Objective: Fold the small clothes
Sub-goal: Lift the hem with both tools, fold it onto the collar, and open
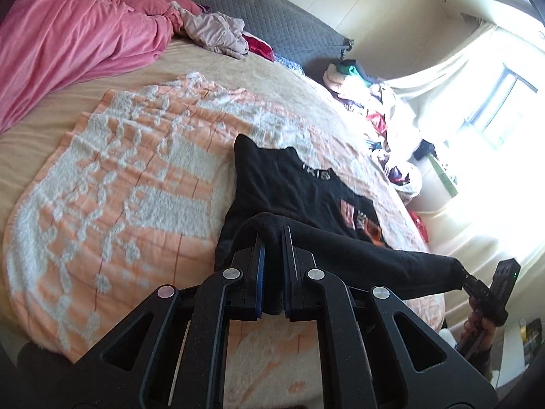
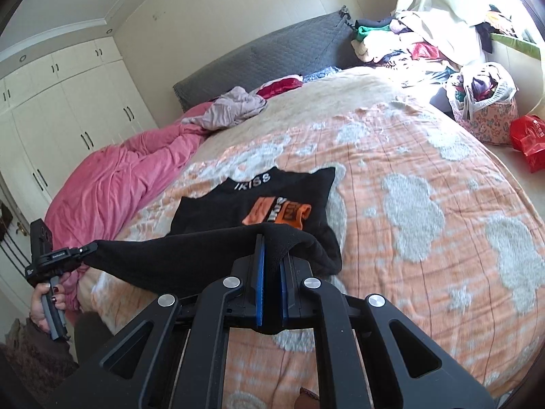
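Black top (image 2: 252, 204) on orange blanket (image 2: 408, 156), near edge lifted off bed. Left gripper (image 1: 272, 238) and right gripper (image 2: 272, 248) both clamped on that hem. First fold only begun, judging so; clothes pile (image 2: 402, 44) far right unfolded.

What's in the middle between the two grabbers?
The black shirt's near hem stretches between the left gripper and right gripper, lifted off the orange blanket. The right wrist view shows it best.

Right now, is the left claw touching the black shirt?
Touching. In the left wrist view the left claw is shut on the black shirt, hem cloth pinched between its pads.
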A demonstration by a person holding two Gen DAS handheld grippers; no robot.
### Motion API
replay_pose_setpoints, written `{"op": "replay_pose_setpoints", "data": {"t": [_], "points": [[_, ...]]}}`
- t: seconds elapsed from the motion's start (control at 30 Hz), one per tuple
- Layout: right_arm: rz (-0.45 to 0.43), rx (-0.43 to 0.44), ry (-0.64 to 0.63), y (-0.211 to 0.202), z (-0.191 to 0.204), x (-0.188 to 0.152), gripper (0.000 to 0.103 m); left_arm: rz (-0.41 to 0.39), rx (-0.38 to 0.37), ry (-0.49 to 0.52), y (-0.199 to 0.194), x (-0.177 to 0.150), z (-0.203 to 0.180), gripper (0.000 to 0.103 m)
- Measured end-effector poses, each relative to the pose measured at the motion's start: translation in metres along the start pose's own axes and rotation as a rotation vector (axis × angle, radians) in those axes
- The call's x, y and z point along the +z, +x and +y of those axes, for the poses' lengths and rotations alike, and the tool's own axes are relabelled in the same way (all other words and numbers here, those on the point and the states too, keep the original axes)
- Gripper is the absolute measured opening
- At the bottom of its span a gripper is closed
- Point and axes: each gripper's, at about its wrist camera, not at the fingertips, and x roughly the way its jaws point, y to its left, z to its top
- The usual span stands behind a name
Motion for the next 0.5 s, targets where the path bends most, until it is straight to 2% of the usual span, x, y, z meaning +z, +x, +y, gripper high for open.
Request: {"op": "replay_pose_setpoints", "data": {"t": [0.5], "points": [[-0.067, -0.043, 0.055, 0.046, -0.01, 0.05, 0.006, -0.08, -0.018, -0.003, 0.028, 0.057, -0.006, 0.002]]}}
